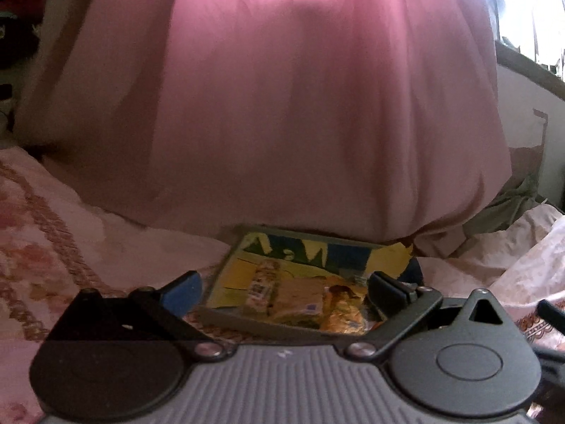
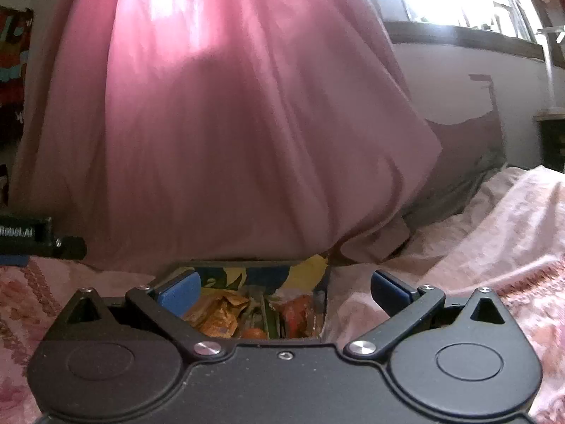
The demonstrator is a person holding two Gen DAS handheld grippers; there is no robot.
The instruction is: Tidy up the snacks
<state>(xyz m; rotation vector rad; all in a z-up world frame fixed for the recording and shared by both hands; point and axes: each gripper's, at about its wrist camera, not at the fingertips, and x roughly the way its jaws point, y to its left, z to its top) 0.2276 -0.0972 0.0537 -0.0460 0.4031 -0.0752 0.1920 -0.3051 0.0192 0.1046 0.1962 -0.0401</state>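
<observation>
Above the snack box [image 2: 247, 279], both claws [image 1: 282, 291] [image 2: 284, 291] hover level, spread wide.

Snack box [image 1: 247, 275], open-topped, with yellow, blue and green cartoon-style printing on its inner walls, resting on pink patterned bedding at the foot of a hanging pink curtain. In the left wrist view it holds a slim printed bar packet [image 1: 263, 288], a tan wrapper [image 1: 300, 298] just beside it and a crinkled orange-gold packet [image 1: 344, 309] at the right. In the right wrist view an orange-gold packet [image 2: 215, 312] lies left of an inner divider [image 2: 265, 312] and a red-orange packet [image 2: 298, 312] right of it.
</observation>
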